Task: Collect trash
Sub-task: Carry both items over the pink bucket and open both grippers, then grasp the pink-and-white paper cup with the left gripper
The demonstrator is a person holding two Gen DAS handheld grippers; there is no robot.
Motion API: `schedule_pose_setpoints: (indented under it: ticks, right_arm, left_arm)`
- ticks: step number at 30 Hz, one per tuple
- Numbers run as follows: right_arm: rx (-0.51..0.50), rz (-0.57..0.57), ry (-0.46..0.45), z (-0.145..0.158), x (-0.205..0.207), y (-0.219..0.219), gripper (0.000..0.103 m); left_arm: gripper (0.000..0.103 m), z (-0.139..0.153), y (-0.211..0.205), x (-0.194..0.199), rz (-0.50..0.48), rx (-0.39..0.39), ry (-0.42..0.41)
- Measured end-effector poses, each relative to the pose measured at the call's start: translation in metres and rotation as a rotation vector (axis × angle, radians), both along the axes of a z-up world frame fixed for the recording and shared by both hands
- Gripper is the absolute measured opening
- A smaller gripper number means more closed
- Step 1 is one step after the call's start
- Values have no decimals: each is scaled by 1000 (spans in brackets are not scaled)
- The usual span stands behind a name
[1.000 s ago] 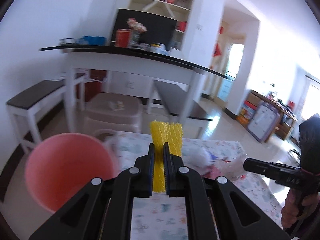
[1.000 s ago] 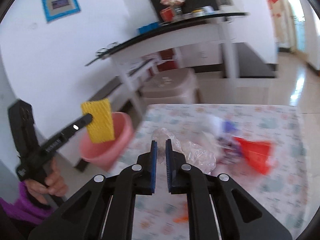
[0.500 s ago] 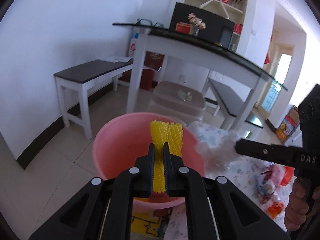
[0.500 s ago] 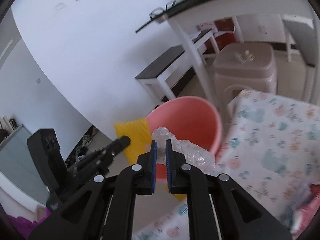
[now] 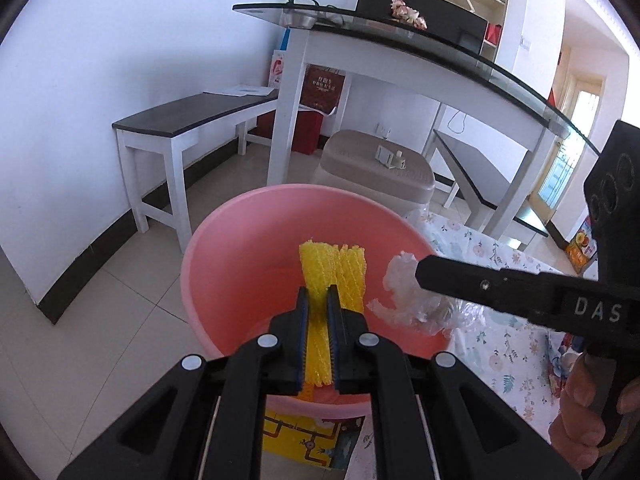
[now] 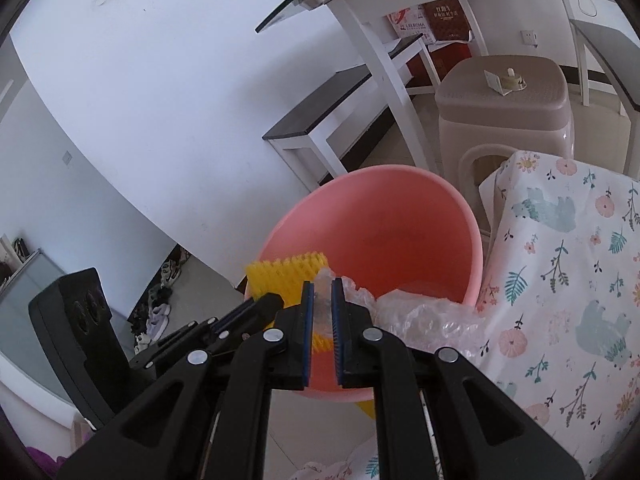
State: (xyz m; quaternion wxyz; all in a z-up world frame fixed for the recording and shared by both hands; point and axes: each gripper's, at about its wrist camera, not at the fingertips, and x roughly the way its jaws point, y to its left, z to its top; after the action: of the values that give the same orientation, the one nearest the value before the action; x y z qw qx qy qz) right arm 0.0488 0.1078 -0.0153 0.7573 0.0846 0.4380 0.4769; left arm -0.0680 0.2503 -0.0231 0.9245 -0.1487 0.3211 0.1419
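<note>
A pink bucket (image 5: 248,264) stands on the floor beside the table with the floral cloth (image 6: 560,260). My left gripper (image 5: 318,292) hangs over the bucket's mouth, its jaws just opening, pads still against a yellow foam net (image 5: 332,268) that sticks up between them. My right gripper (image 6: 322,284) is shut on crumpled clear plastic wrap (image 6: 416,316) over the bucket's (image 6: 380,232) near rim. In the left wrist view the right gripper (image 5: 420,276) reaches in from the right with the plastic wrap (image 5: 394,280) at its tip. The yellow net (image 6: 280,276) shows just left of the right jaws.
A beige plastic stool (image 5: 376,168) stands behind the bucket. A white bench with a dark top (image 5: 192,120) runs along the wall, next to a glass-topped white table (image 5: 400,48). A yellow printed box (image 5: 296,436) lies under the bucket. A hand (image 5: 580,420) holds the right gripper.
Both grippers swung left from the table to over the bucket and dipped down. The net and the plastic wrap came along in the jaws.
</note>
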Motion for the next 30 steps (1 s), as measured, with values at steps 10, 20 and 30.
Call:
schedule_pose_setpoints:
  ticks: [10,20,30]
  right_arm:
    - [17,-3,20,5,5,-7,31]
    - [-53,-37,-124,18,-16,-34,33]
    - [-132,-151,-215,19,-45,-109,33]
  left_arm:
    - [25,2,-3,4,13,-7,15]
    - [29,22,-19,-7,-53,-34,-70]
    - [29,44,-71,-4,-205,-39,-121]
